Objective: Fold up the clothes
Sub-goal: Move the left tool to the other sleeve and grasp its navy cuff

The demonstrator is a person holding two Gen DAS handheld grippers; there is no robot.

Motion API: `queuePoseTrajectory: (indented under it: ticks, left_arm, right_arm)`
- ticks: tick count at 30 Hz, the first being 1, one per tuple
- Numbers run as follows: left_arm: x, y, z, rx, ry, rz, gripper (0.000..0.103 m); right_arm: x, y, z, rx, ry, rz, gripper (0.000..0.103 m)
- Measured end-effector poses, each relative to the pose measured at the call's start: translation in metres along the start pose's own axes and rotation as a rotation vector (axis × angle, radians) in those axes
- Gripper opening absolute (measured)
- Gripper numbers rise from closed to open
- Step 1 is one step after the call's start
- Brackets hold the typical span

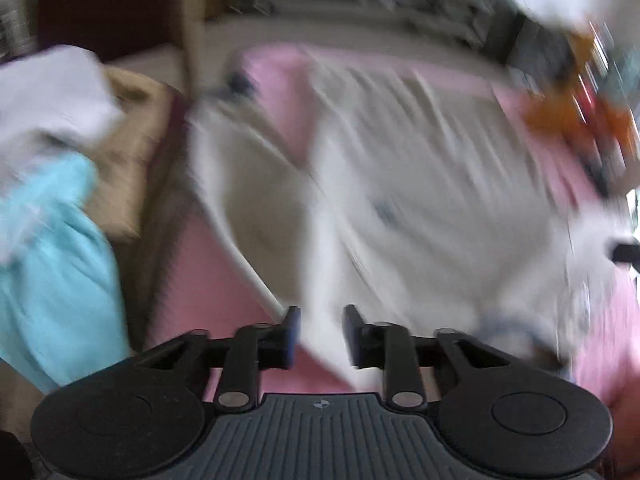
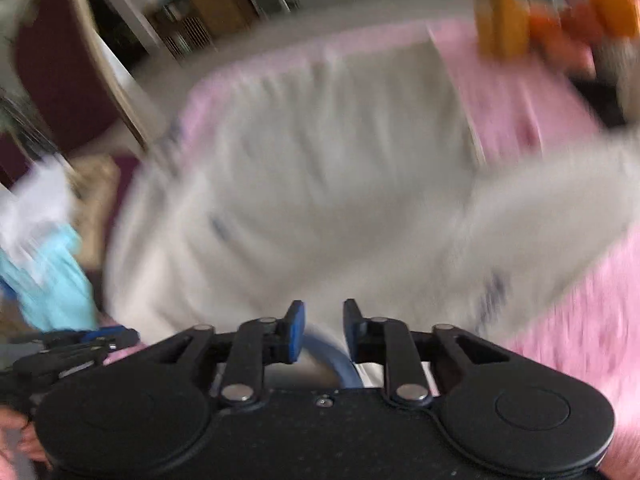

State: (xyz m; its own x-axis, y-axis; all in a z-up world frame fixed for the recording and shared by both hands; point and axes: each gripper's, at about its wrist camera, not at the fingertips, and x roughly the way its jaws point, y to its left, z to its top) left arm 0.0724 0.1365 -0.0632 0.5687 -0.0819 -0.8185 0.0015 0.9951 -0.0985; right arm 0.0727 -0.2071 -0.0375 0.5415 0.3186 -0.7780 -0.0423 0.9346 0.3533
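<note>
Garment: a white long-sleeved cotton shirt with small dark marks (image 1: 420,184) lies spread across the pink-covered worktop (image 1: 192,264); both views are heavily blurred.
Sleeves: in the right wrist view one white sleeve (image 2: 560,208) angles out toward the right, unfolded.
Left gripper (image 1: 319,332): jaws part-open, nothing between the pads; it hangs over the shirt's near edge.
Right gripper (image 2: 324,326): jaws part-open and empty, just above the pale blue-grey neckline (image 2: 336,356).
Done so far: the shirt looks laid out and roughly flat, body creased lengthwise; no fold is visible.
Left to do: judging by this, sleeves in, then body folded over.
Waiting pile: a turquoise cloth (image 1: 52,272), a white one (image 1: 52,96) and a beige one (image 1: 132,152) sit heaped at the left, apparently unfolded.
Clutter: orange objects (image 2: 580,20) at the far right, unidentifiable.
</note>
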Motion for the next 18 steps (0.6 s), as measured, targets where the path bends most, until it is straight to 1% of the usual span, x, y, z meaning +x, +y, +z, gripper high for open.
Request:
queuePoseTrajectory:
  ticks: [1,2,4,6,7,10,12,15,16,17,18]
  left_arm:
    - [-0.003,0.013,0.014,-0.048,-0.041,0.019,0.045]
    - [0.002,0.026,0.026,-0.088,-0.06,0.041,0.046]
    - [0.018,0.053,0.052,-0.168,-0.081,0.083,0.046]
    - [0.046,0.074,0.069,-0.239,-0.049,0.091,0.045]
    - [0.06,0.085,0.077,-0.274,-0.032,0.095,0.042]
    - [0.097,0.1,0.093,-0.331,0.033,0.077,0.042]
    - [0.114,0.1,0.099,-0.316,0.067,0.084,0.042]
    - [0.14,0.097,0.108,-0.286,0.115,0.088,0.042]
    - [0.149,0.096,0.112,-0.277,0.13,0.085,0.038]
    - [0.155,0.097,0.115,-0.273,0.134,0.088,0.032]
    - [0.16,0.097,0.118,-0.27,0.136,0.092,0.029]
  right_arm:
    - [-0.009,0.007,0.012,-0.011,-0.048,0.019,0.036]
    - [-0.017,0.013,0.022,-0.022,-0.094,0.04,0.041]
    - [-0.027,0.024,0.04,-0.039,-0.192,0.077,0.044]
    - [-0.026,0.03,0.054,-0.032,-0.269,0.1,0.045]
    - [-0.024,0.031,0.059,-0.019,-0.289,0.115,0.045]
    - [-0.01,0.035,0.067,0.027,-0.31,0.172,0.045]
    - [0.001,0.039,0.066,0.03,-0.311,0.188,0.045]
    - [0.02,0.046,0.065,0.02,-0.3,0.181,0.045]
    - [0.023,0.046,0.064,0.019,-0.295,0.178,0.045]
    - [0.025,0.047,0.063,0.021,-0.29,0.175,0.045]
    - [0.026,0.048,0.061,0.024,-0.286,0.173,0.045]
